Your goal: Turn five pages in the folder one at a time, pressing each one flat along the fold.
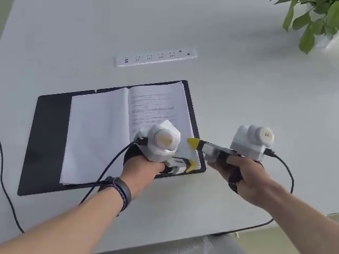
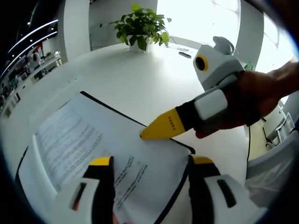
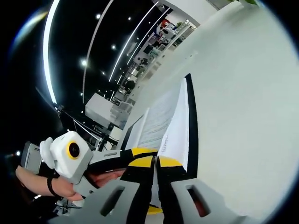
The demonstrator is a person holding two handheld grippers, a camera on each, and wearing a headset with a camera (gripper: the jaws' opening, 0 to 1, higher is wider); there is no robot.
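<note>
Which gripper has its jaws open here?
The left gripper: jaws apart over the page. The right gripper has them closed at the folder edge.

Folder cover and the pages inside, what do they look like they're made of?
Folder cover: probably plastic or coated card, matte black, thin and flat with no glare. Pages: white paper, matte, printed with text, bowing gently toward the fold.

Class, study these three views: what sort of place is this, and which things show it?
Probably an open-plan office: a white table carrying a power strip and an open folder of printed pages, a potted plant at the table's far edge, and long ceiling strip lights.
</note>
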